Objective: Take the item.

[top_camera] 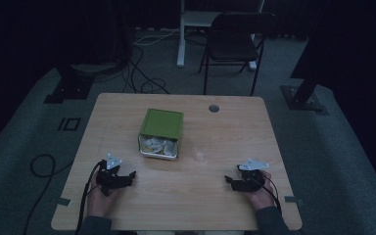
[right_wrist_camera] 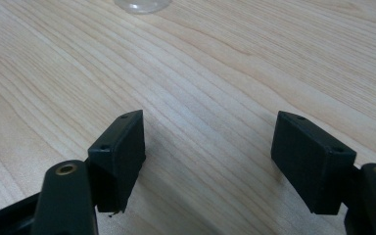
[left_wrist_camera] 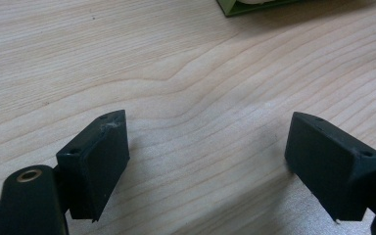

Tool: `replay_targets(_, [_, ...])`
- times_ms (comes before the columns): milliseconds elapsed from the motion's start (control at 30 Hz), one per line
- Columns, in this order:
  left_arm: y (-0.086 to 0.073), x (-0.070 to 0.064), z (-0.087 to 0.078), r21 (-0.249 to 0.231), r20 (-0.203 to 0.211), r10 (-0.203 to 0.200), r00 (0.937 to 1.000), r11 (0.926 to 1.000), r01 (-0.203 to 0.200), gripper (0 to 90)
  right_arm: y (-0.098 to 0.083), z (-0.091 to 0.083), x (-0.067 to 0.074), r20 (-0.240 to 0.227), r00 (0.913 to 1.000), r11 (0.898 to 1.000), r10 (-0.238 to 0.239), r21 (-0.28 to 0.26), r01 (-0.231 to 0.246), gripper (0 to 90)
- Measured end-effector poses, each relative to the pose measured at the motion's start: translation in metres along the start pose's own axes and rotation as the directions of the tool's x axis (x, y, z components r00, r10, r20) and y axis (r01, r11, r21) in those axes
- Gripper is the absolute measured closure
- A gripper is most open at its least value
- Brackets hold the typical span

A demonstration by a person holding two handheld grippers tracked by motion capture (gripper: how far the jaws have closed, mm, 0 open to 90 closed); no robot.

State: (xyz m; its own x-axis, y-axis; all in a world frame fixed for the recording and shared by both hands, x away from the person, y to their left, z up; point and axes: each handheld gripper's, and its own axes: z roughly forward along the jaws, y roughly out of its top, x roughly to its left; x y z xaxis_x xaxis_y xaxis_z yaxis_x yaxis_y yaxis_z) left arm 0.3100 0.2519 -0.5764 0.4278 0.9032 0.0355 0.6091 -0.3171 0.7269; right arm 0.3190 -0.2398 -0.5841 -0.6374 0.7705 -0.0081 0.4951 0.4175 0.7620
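Note:
A green box (top_camera: 162, 125) lies on its side at the middle of the wooden table (top_camera: 225, 132), its open end facing me with several pale packets (top_camera: 157, 146) inside. My left gripper (top_camera: 129, 176) rests near the front left, open, jaws pointing right. My right gripper (top_camera: 229, 181) rests near the front right, open, jaws pointing left. In the left gripper view the gripper (left_wrist_camera: 208, 134) has only bare wood between its jaws, and a corner of the green box (left_wrist_camera: 254, 6) shows at the top. The right gripper (right_wrist_camera: 209, 129) also holds nothing, and a small clear round object (right_wrist_camera: 139, 5) lies ahead of it.
A grey grommet (top_camera: 214, 108) sits in the table's far edge. Beyond the table stand a black folding chair (top_camera: 235, 41) and a white desk leg (top_camera: 181, 36). Cables (top_camera: 142, 73) trail over the floor, with dark stand bases (top_camera: 303, 98) on both sides.

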Motion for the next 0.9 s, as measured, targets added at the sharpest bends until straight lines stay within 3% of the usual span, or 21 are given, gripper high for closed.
replay_targets(433, [-0.0007,-0.0005,-0.0007,-0.001,-0.001,-0.003,1.0000,1.0000,0.003,17.9,0.0000,0.0000,0.0000,0.000,1.0000,1.000,0.000,0.000,0.000,28.3])
replay_targets(567, [-0.0016,0.0020,-0.0041,-0.004,-0.002,-0.003,1.0000,1.0000,0.003,26.7,0.0000,0.0000,0.0000,0.000,1.0000,1.000,0.000,0.000,0.000,28.4])
replay_targets(900, [0.0010,-0.0020,-0.0076,0.025,-0.001,-0.003,1.0000,0.9997,0.003,36.1,0.0000,0.0000,0.0000,0.000,1.0000,1.000,0.000,0.000,0.000,28.4])
